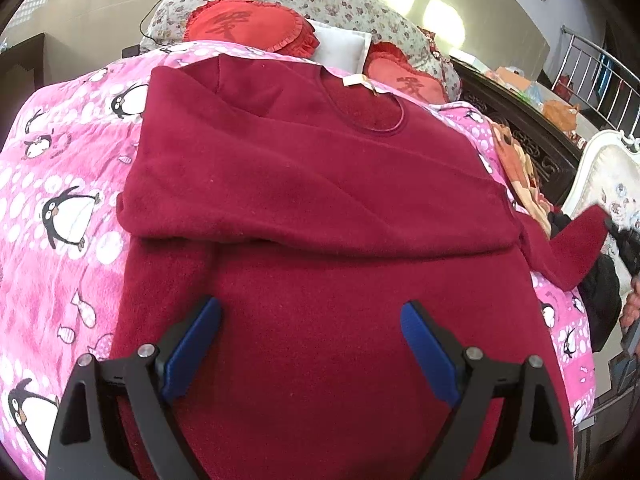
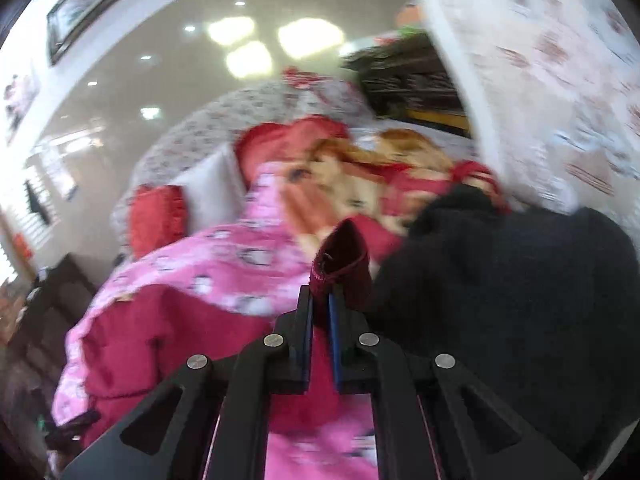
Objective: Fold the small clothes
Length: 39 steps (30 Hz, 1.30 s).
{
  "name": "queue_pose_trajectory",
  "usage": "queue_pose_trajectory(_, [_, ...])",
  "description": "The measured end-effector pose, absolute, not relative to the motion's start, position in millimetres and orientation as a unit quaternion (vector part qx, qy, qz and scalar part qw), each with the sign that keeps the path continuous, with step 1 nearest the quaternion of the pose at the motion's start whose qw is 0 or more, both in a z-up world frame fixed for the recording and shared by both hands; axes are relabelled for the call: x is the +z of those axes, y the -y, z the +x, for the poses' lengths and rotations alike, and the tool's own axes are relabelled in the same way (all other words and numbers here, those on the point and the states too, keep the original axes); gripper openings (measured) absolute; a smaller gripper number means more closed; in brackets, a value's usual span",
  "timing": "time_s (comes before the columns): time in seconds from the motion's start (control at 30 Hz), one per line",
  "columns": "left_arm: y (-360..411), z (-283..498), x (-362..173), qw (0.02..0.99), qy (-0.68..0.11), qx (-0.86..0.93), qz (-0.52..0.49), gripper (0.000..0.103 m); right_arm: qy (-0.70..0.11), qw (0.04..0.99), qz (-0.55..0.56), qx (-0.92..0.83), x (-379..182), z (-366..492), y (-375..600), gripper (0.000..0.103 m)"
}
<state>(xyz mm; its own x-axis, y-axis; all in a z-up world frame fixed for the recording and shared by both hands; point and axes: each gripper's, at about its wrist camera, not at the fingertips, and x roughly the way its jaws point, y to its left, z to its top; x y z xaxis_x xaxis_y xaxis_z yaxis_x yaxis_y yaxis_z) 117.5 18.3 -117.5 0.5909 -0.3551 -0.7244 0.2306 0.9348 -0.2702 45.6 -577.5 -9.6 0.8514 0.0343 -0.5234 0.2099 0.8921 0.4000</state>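
Crimson fleece, soft and nubbly, is spread as a round-necked top (image 1: 304,184) over the pink penguin-print blanket (image 1: 52,208) on the bed. The left hand-held gripper (image 1: 312,344) is held wide open above its hem, gripping nothing. The sleeve cuff (image 2: 340,264) is pinched between the nearly closed blue pads of the right hand-held gripper (image 2: 320,304).

pink penguin blanket (image 1: 60,168) – red heart cushions (image 1: 244,26), white pillow (image 1: 340,46), floral headboard (image 1: 320,0)

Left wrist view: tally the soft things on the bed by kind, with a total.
Dark red tops: 1
Red heart cushions: 2
White pillows: 1
Floral pillows: 1
Pink penguin blankets: 1
Total: 6
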Motion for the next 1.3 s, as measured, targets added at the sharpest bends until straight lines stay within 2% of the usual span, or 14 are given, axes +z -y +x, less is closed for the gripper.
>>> queue_pose_trajectory(0.13, [-23, 117, -117, 0.888, -0.418, -0.169, -0.089, 0.094, -0.256, 0.942, 0.213, 0.040, 21, 82, 494, 0.000])
queue_pose_trajectory(0.33, [-29, 117, -117, 0.886, -0.415, -0.175, -0.106, 0.094, -0.254, 0.930, 0.181, 0.196, 52, 152, 321, 0.000])
queue_pose_trajectory(0.5, [-39, 114, -117, 0.884, -0.407, -0.184, -0.135, 0.094, -0.302, 0.900, 0.173, 0.261, 30, 199, 207, 0.000])
queue_pose_trajectory(0.67, [-44, 112, -117, 0.882, -0.404, -0.188, -0.151, 0.094, -0.377, 0.870, 0.117, 0.296, -10, 232, 116, 0.000])
queue_pose_trajectory(0.7, [-44, 112, -117, 0.883, -0.407, -0.181, -0.148, 0.090, -0.392, 0.864, 0.107, 0.298, -19, 237, 106, 0.000])
queue_pose_trajectory(0.77, [-43, 112, -118, 0.885, -0.410, -0.169, -0.143, 0.086, -0.413, 0.857, 0.086, 0.297, -33, 244, 93, 0.000])
queue_pose_trajectory(0.93, [-46, 110, -117, 0.882, -0.408, -0.180, -0.152, 0.091, -0.426, 0.854, 0.081, 0.286, -39, 250, 99, 0.000])
queue_pose_trajectory(0.97, [-45, 110, -117, 0.882, -0.408, -0.180, -0.150, 0.091, -0.423, 0.854, 0.090, 0.288, -36, 249, 105, 0.006])
queue_pose_trajectory(1.0, [-45, 111, -117, 0.882, -0.408, -0.180, -0.149, 0.091, -0.420, 0.853, 0.098, 0.292, -31, 248, 109, 0.007])
queue_pose_trajectory(1.17, [-50, 111, -111, 0.879, -0.410, -0.185, -0.160, 0.091, -0.404, 0.868, 0.092, 0.273, -12, 227, 158, 0.007])
queue_pose_trajectory(1.3, [-55, 128, -74, 0.894, -0.370, -0.197, -0.156, 0.090, -0.381, 0.900, 0.070, 0.201, -15, 190, 241, 0.007])
